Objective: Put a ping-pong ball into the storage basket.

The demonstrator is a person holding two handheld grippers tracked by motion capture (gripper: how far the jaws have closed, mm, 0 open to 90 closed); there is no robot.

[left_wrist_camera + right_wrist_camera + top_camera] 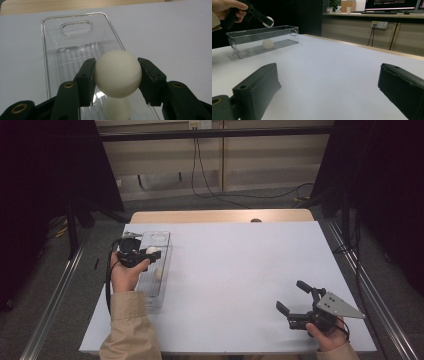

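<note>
White tabletop, left edge: left gripper (pixel 117 75) clamps a cream ball (pixel 117 73) above the clear bin (pixel 47 60) holding another ball (pixel 158 273); right gripper (pixel 295 300) idle, jaws apart; next, release over the bin.

Table (pixel 235 285): covered by a white sheet, with a bare wooden strip left showing along the far edge.
Clear bin (pixel 162 292): set lengthwise on the white surface near the left edge, a handle slot cut in its far end.
Ball in bin (pixel 158 273): laid on the ribbed bin floor.
Floor (pixel 55 285): grey, crossed by cables.
</note>
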